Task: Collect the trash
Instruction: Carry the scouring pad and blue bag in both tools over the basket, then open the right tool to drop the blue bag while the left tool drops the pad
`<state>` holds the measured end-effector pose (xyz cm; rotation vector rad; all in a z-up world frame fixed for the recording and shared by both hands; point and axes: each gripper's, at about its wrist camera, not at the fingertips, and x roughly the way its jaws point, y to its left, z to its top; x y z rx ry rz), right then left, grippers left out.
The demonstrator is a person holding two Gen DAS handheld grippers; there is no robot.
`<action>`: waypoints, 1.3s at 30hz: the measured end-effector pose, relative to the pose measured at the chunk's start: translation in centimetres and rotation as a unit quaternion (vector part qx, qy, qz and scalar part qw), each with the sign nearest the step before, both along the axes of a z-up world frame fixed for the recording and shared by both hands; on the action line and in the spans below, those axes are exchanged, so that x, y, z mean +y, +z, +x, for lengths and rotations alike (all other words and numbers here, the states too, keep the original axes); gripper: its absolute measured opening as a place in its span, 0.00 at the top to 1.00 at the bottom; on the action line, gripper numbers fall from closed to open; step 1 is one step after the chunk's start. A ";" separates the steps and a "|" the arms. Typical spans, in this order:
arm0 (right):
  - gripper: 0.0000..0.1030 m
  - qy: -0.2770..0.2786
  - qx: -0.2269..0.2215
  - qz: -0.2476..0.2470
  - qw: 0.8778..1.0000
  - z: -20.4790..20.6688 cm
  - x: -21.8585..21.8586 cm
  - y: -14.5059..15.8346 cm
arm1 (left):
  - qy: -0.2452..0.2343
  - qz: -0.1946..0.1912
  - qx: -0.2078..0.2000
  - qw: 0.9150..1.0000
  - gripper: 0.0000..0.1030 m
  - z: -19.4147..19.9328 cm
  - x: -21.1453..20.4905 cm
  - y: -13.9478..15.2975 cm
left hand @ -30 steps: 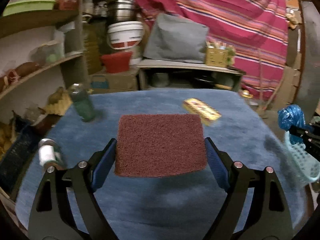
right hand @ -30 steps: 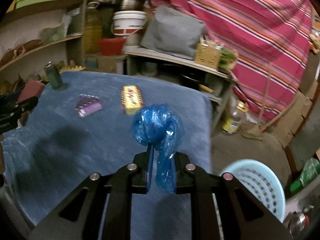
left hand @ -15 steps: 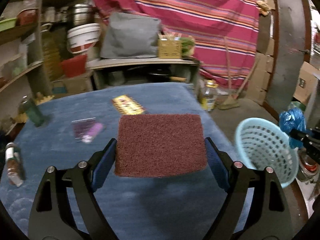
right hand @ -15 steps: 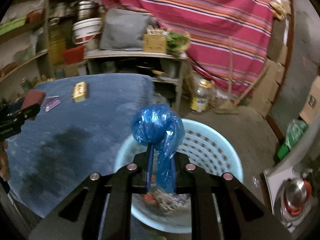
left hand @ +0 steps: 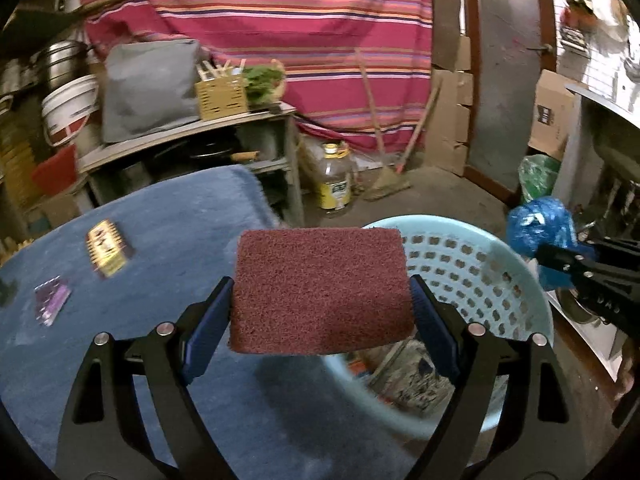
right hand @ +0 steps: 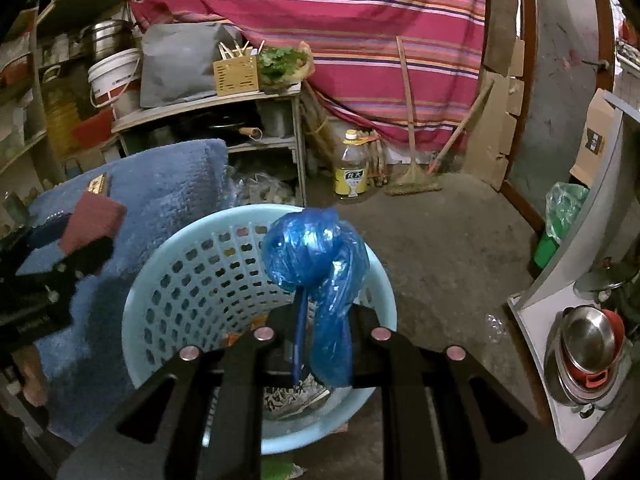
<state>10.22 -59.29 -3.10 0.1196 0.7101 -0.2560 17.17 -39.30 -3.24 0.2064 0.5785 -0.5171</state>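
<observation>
My left gripper (left hand: 320,300) is shut on a flat maroon scouring pad (left hand: 320,288), its blue pads pressing both side edges. It hangs at the table's right end, just left of the light blue perforated basket (left hand: 480,264). My right gripper (right hand: 320,320) is shut on a knotted blue plastic bag (right hand: 316,252), held over the basket (right hand: 188,280), which has trash in its bottom. In the left wrist view the bag (left hand: 538,228) and right gripper show at the far right. The right wrist view catches the pad (right hand: 92,220) at the left.
A blue fuzzy cloth (left hand: 168,232) covers the table, with a yellow packet (left hand: 106,246) and a purple wrapper (left hand: 52,298) on it. A yellow-labelled bottle (right hand: 354,168) and a broom (right hand: 412,176) stand on the concrete floor by a shelf unit. A green bag (right hand: 564,208) and pots (right hand: 588,340) lie to the right.
Both grippers swung right from over the table toward the basket. The bag now hangs over the basket; the pad has reached the table's right end. Neither grip changed.
</observation>
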 end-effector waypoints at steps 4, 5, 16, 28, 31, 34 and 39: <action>0.85 0.004 -0.004 0.006 1.000 0.8 -0.3 -0.3 | -0.017 -0.003 -0.001 1.000 0.19 0.4 -1.9 -0.2; 0.85 0.005 -0.004 0.008 1.000 0.9 -0.3 -0.3 | -0.019 -0.004 -0.001 1.000 0.18 0.5 -2.1 -0.2; 0.85 0.009 -0.003 0.012 1.000 1.7 0.2 -0.1 | -0.012 -0.034 -0.017 0.999 0.06 0.2 -0.2 2.0; 0.50 0.012 -0.005 0.016 1.000 4.3 4.5 -0.4 | 0.080 -0.051 -0.050 0.994 0.05 -0.6 9.9 5.5; 0.29 -0.009 -0.011 0.009 1.000 4.1 4.8 -1.0 | 0.101 -0.048 -0.058 0.992 0.05 -1.3 12.9 6.4; 0.18 -0.015 -0.010 0.015 1.000 3.8 4.9 -1.4 | 0.127 -0.047 -0.069 0.988 0.05 -2.5 16.5 7.2; 0.08 -0.026 -0.028 -0.001 0.999 2.6 7.0 -0.3 | 0.166 -0.040 -0.087 0.981 0.05 -4.3 21.5 8.1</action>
